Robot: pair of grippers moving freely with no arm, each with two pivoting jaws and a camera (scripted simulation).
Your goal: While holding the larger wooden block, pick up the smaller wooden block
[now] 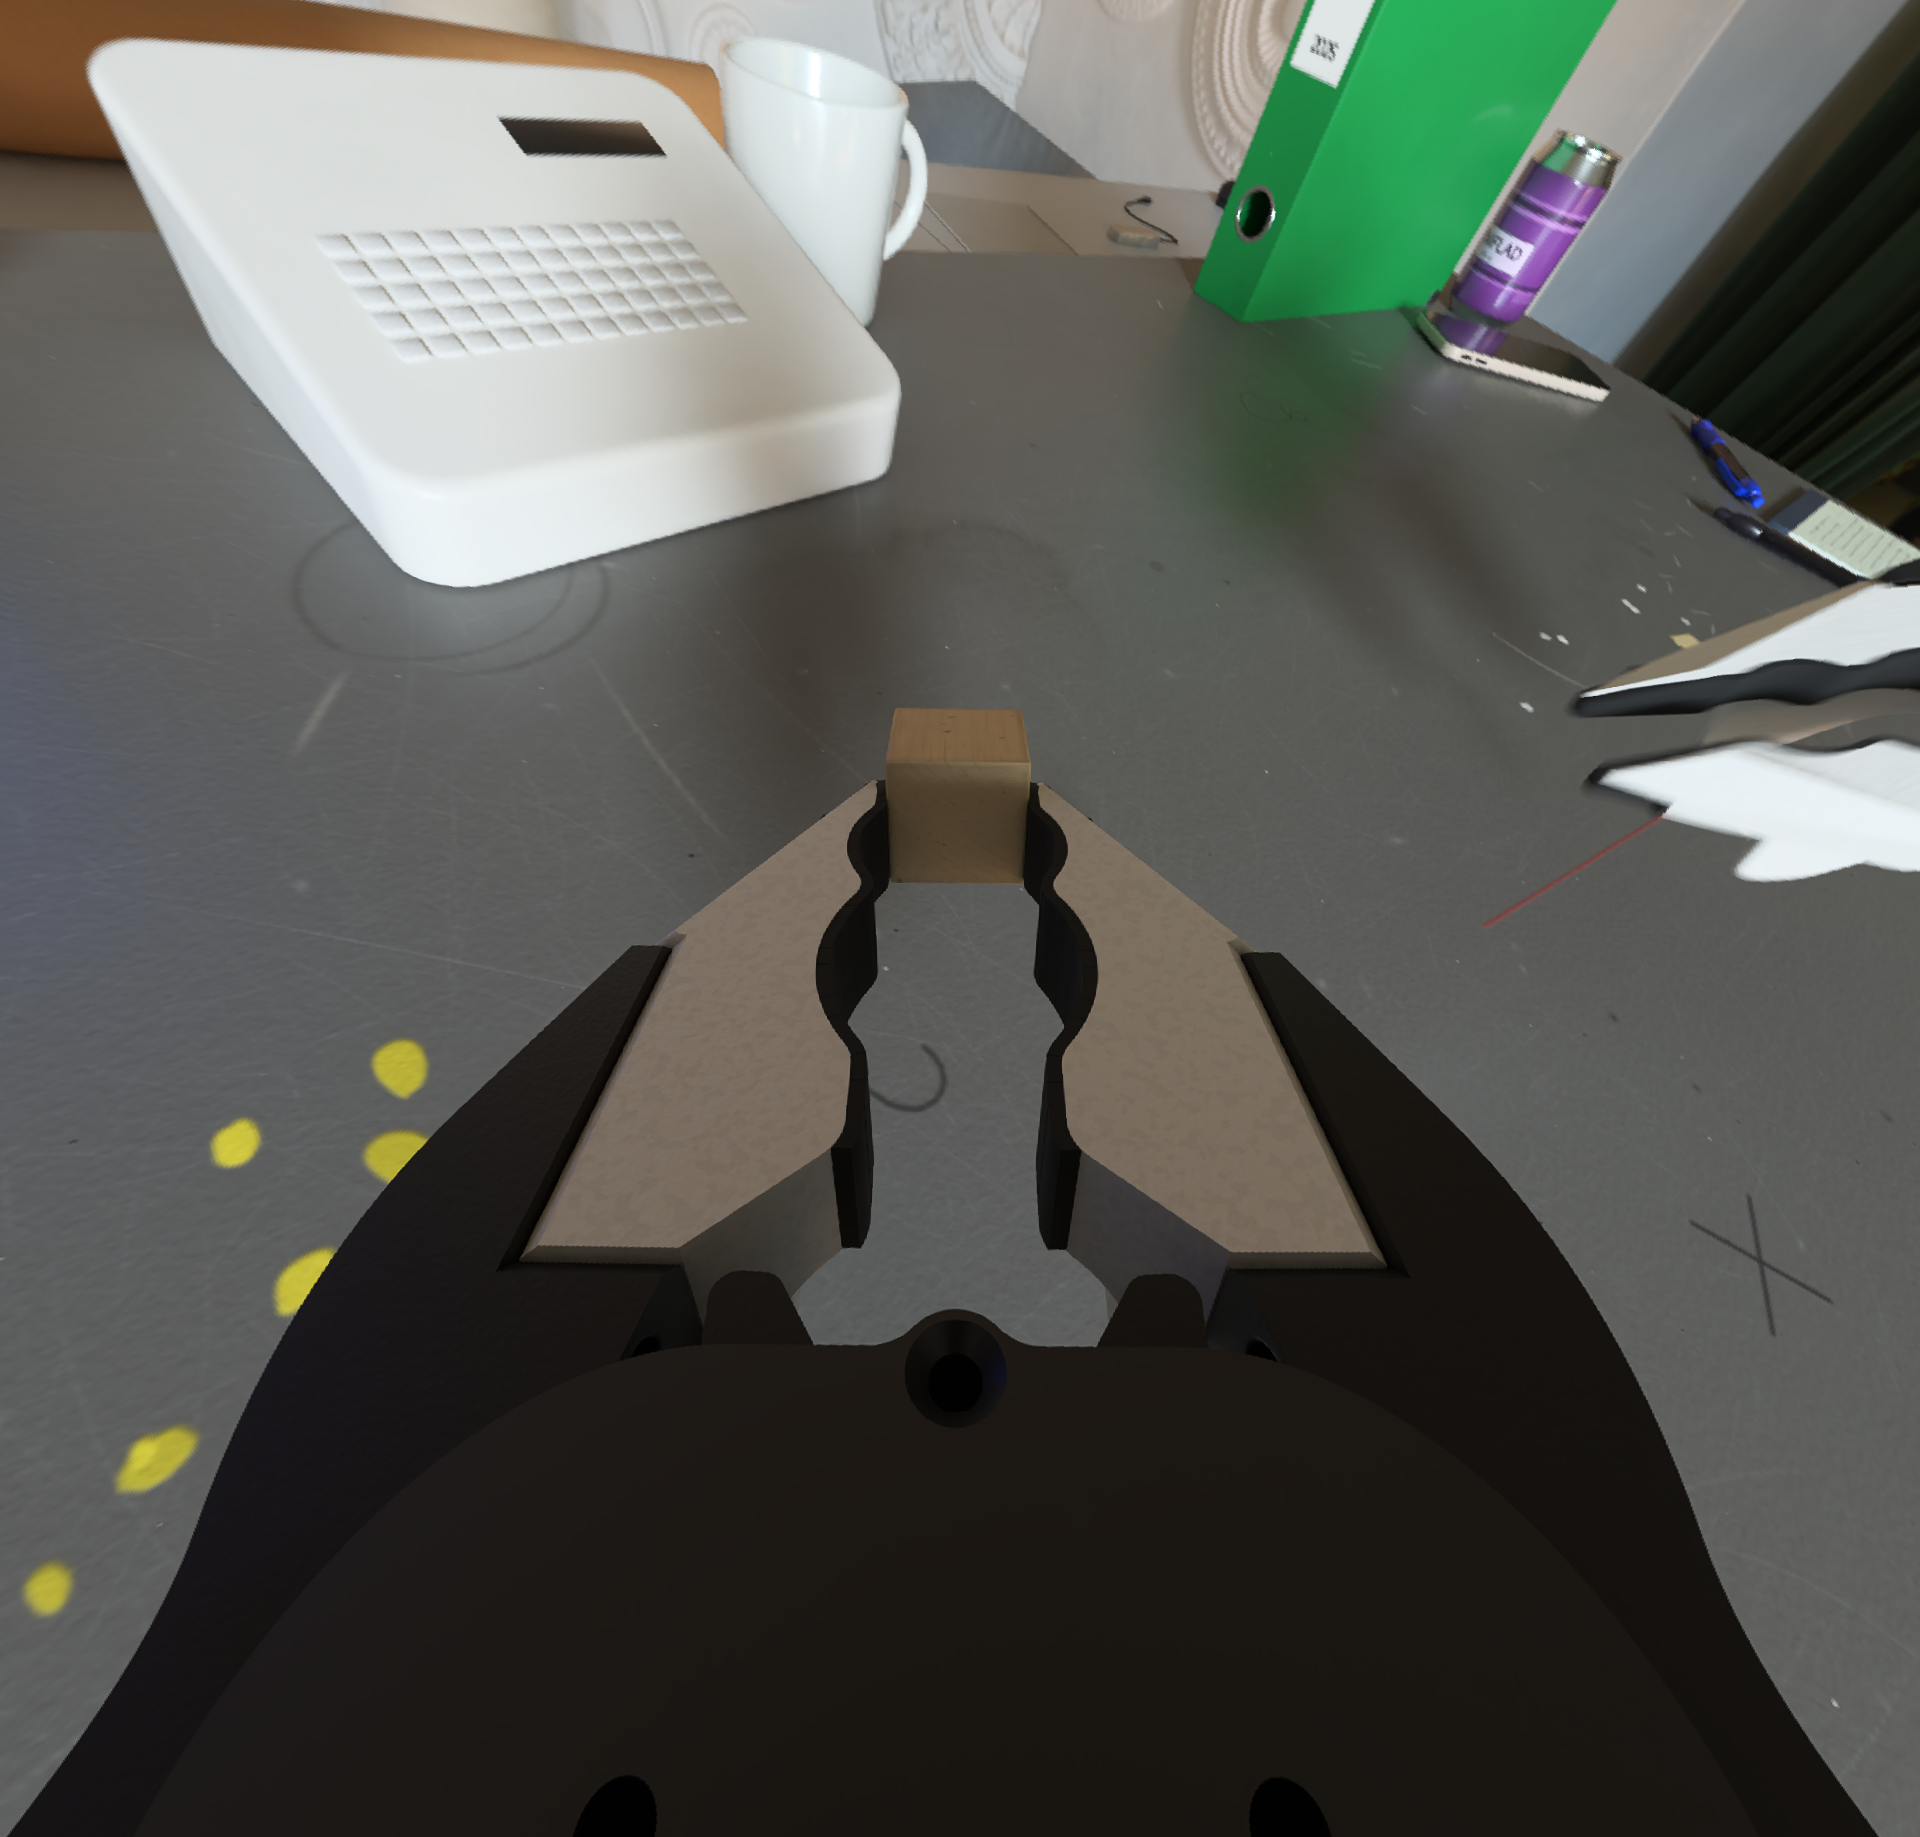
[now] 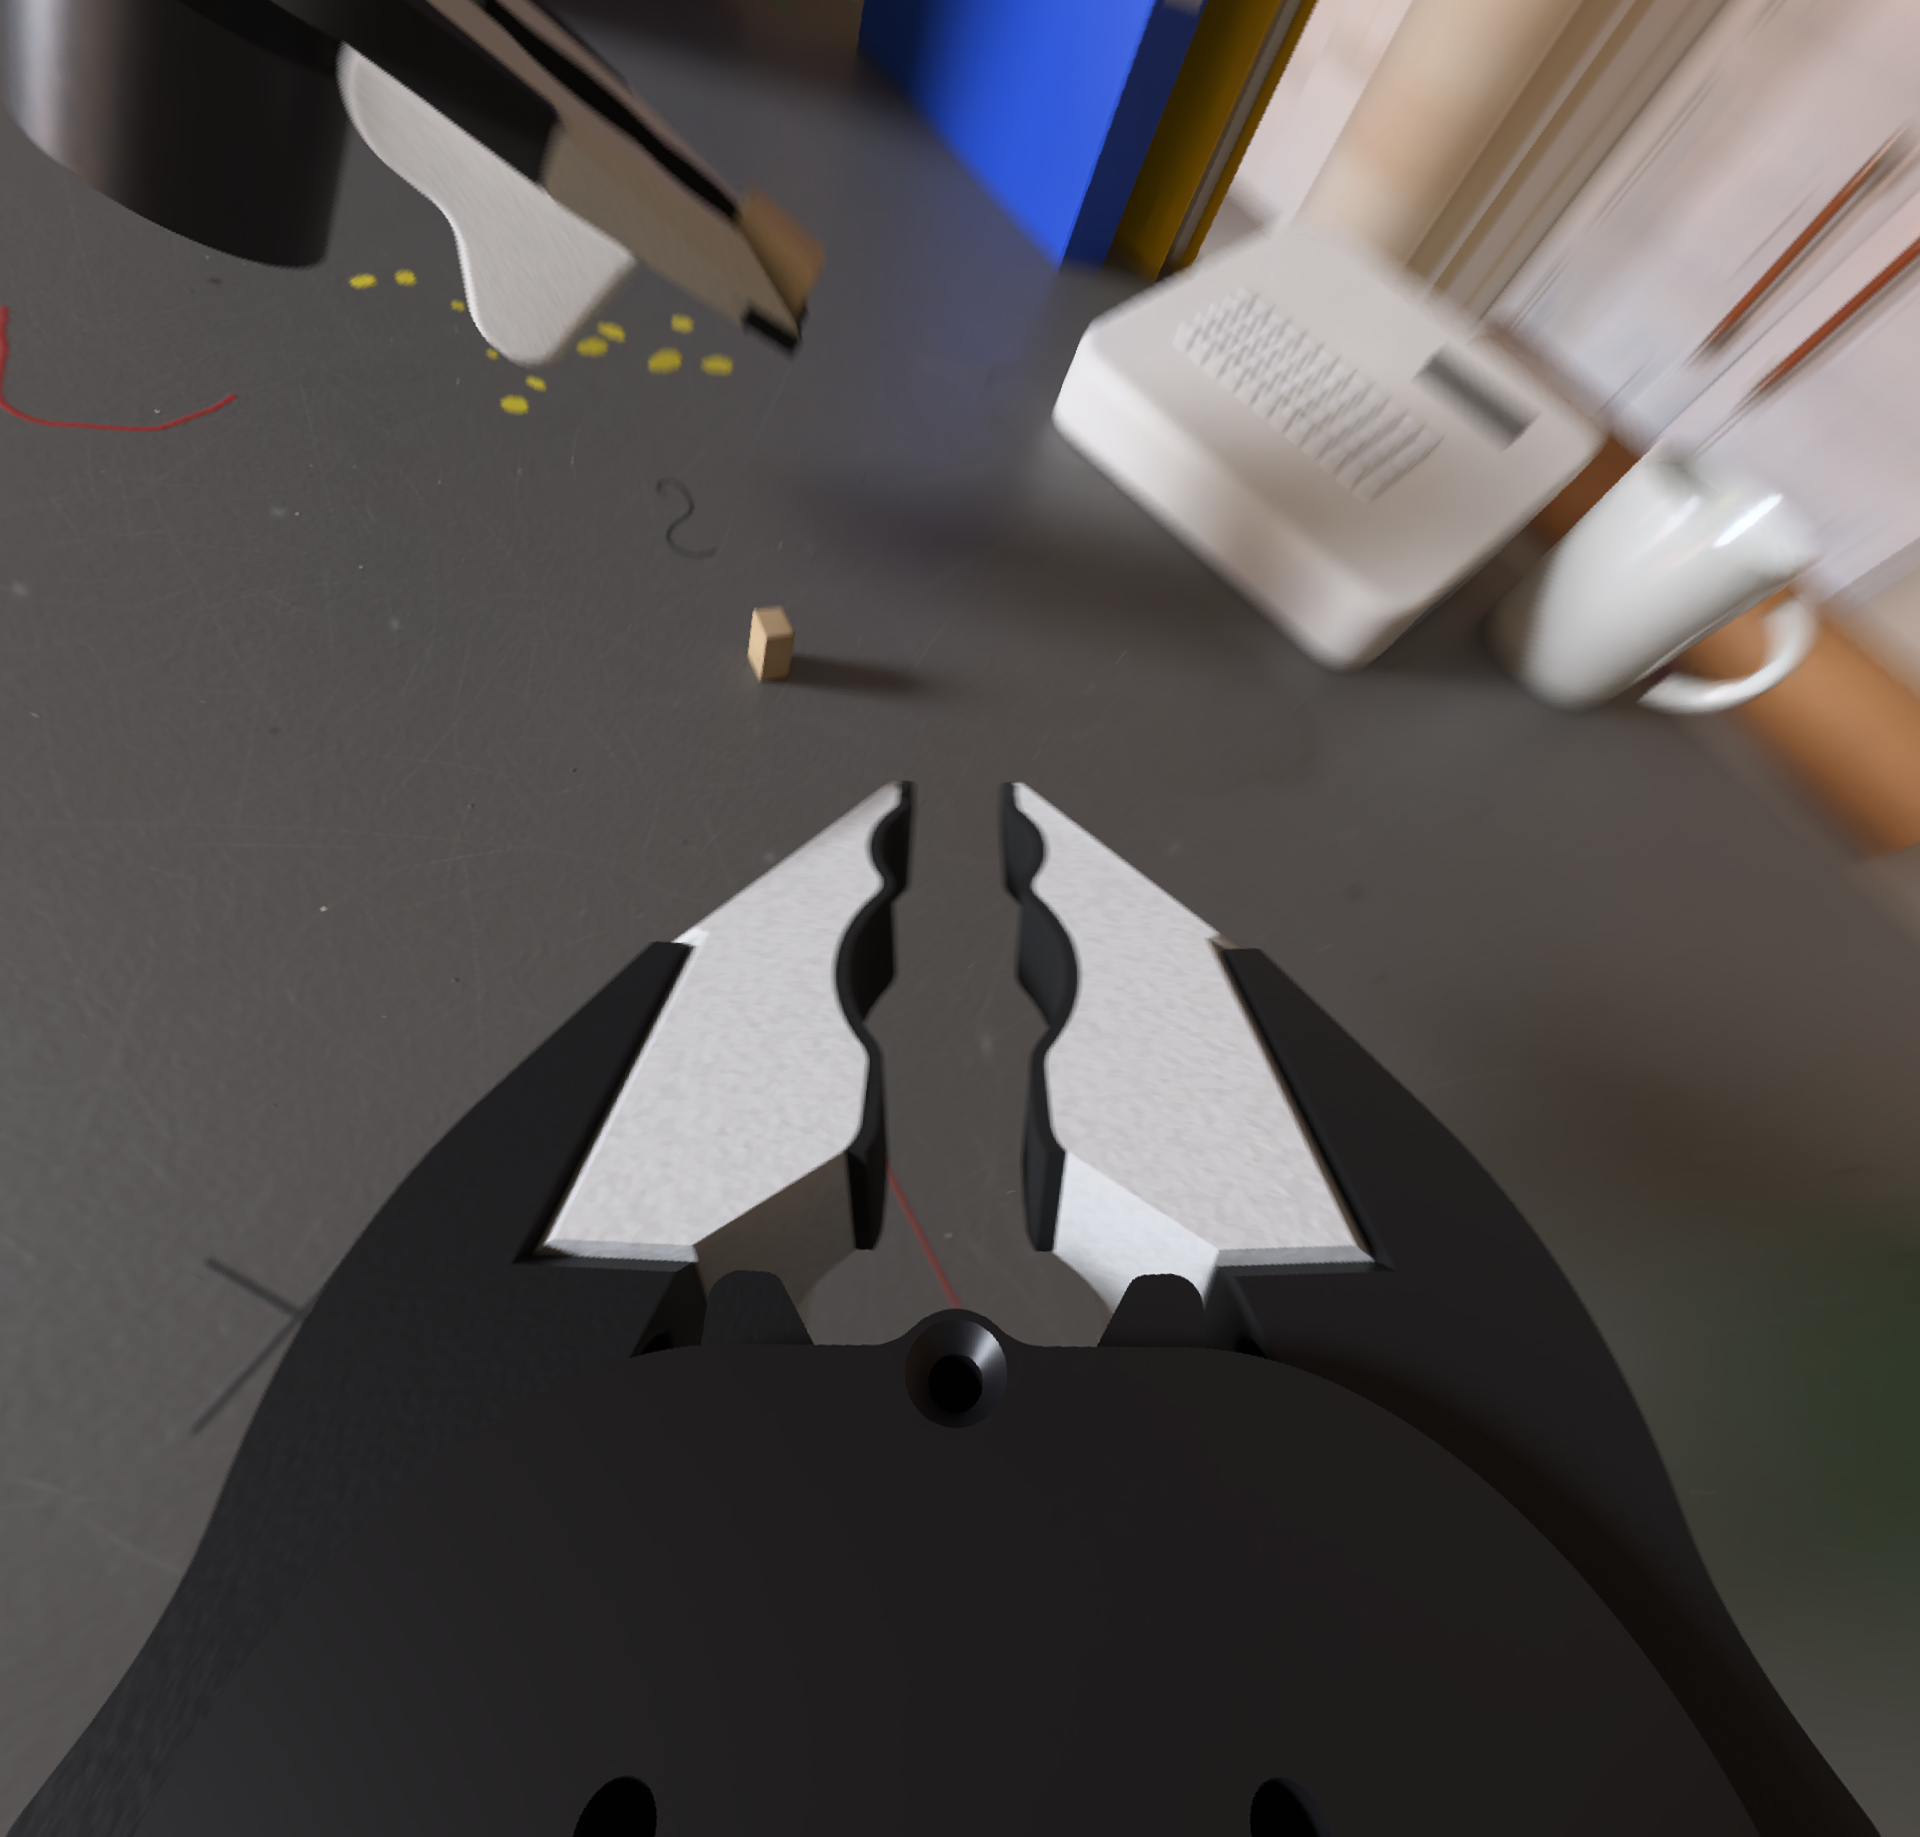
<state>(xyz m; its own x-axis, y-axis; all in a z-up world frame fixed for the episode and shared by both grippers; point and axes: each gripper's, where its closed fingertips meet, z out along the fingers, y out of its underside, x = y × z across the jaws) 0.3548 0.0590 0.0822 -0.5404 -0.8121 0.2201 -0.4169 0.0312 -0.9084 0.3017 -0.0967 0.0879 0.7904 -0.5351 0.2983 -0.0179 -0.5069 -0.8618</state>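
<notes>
My left gripper is shut on the larger wooden block, a pale cube pinched between its fingertips above the grey table. The same gripper and block show at the upper left of the right wrist view. The smaller wooden block stands alone on the table, ahead and a little left of my right gripper. My right gripper is open with a narrow gap, empty, and apart from the block. Its fingers show at the right edge of the left wrist view.
A white slab-shaped device and a white mug lie beyond the blocks. A green binder, purple can, phone and pens sit at the far right. Blue binder stands behind. Yellow paint dots mark the table.
</notes>
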